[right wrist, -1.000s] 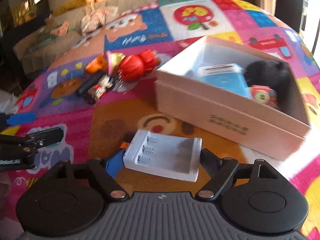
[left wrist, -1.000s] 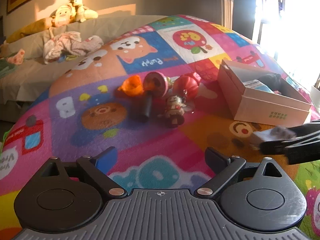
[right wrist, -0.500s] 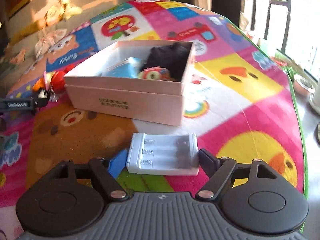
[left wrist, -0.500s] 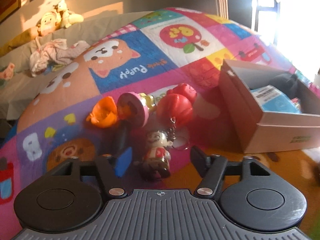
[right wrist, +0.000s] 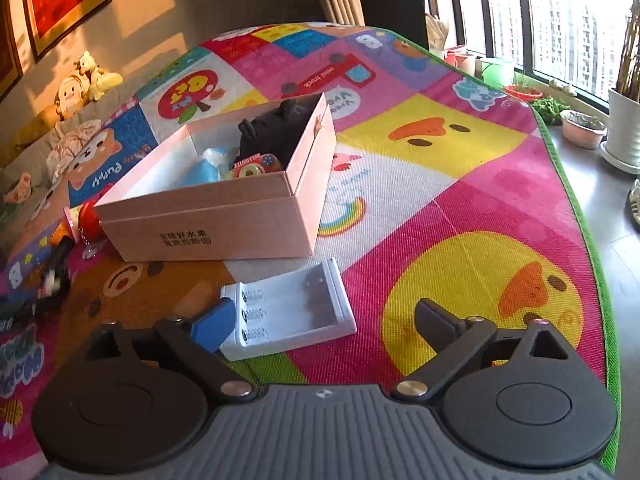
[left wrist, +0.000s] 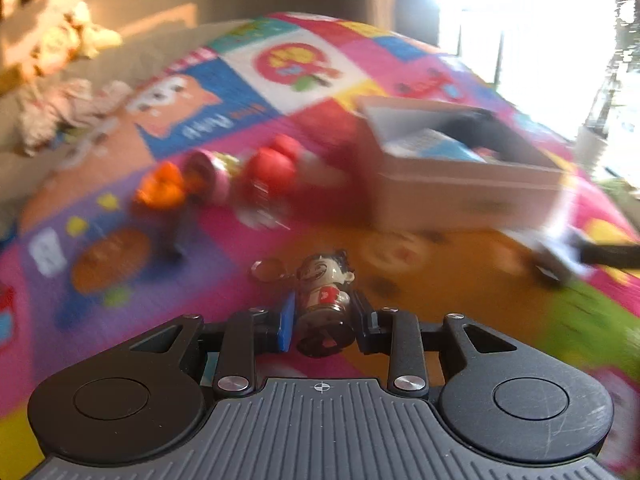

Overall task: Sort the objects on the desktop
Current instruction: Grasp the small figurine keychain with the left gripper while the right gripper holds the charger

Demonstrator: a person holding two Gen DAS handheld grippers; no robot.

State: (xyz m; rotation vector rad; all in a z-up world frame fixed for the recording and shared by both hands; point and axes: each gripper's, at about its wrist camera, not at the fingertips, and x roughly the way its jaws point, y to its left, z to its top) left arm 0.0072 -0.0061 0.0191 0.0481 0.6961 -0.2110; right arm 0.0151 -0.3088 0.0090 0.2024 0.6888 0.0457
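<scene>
The play mat (right wrist: 460,208) fills both views, and on it the open box (right wrist: 216,216) is the likely goal of the sorting: it already holds a black thing, a pale blue pack and a small red toy. In the left wrist view the box (left wrist: 460,184) lies far and to the right of the left gripper (left wrist: 322,320), well apart from it, so the coming move looks like a carry up and right over the near wall. The right gripper (right wrist: 324,320) has just spread its jaws wide; the white charger (right wrist: 288,312) lies on the mat between them, tight against the blue left pad, clear of the right one, its long side running across the jaws, with the box just beyond it. The left gripper's jaws have just closed and now pinch the figure (left wrist: 326,300) by its body, head pointing away, key ring (left wrist: 268,270) trailing at far left. This hand is loaded, so I judge it moves first. The left view is badly blurred: the red (left wrist: 272,172) and orange (left wrist: 160,190) toys are only blobs, and whether the figure is off the mat cannot be told.
</scene>
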